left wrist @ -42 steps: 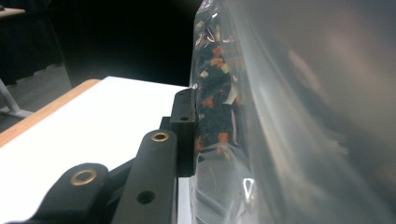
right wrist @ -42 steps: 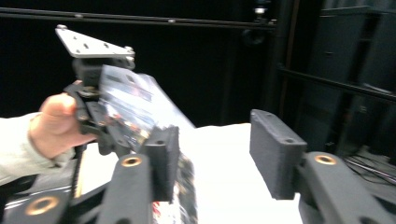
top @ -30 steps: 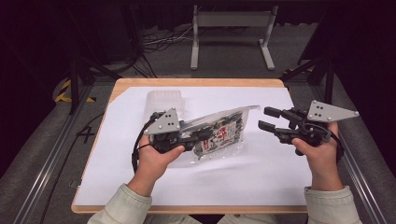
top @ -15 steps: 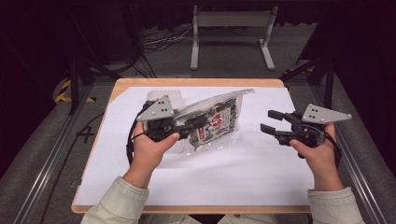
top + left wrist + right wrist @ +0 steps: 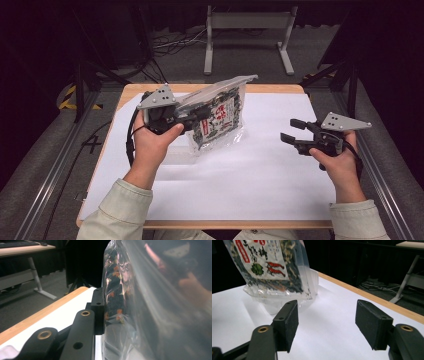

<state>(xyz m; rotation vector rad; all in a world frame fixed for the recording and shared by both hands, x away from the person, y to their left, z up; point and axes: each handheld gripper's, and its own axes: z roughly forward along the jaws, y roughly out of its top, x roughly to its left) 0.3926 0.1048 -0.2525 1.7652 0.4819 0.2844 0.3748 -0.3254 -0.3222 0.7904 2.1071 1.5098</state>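
Left gripper [image 5: 196, 119] clamped tight on a clear plastic bag [image 5: 220, 116] of dark dried stuff with a red and black printed label, pinched at the bag's left side. Bag lifted and tilted, top seal edge pointing up and away toward the far side of the table [image 5: 260, 90], bottom corner hanging low over the white sheet [image 5: 240, 175], looks barely off it or just brushing, can't tell which. Seen from the left gripper view, one black jaw pressed flat against the crinkly film of the bag [image 5: 130, 302], dark flakes and orange bits showing through.

Right gripper [image 5: 289, 130] off to the right, well apart from the bag, held low over the white sheet in the person's right hand [image 5: 336, 162]. Jaws wide apart and just been opening further, nothing between them. Same story in the right gripper view: two black pads [image 5: 292, 322] spread with bare white sheet [image 5: 329, 337] in the gap, bag [image 5: 269, 267] sitting up ahead to the left.

Also a clear plastic container [image 5: 287, 301] right behind and under the bag, lying on the sheet near the wooden table edge [image 5: 367, 293]. Hard to make out its shape through the film.
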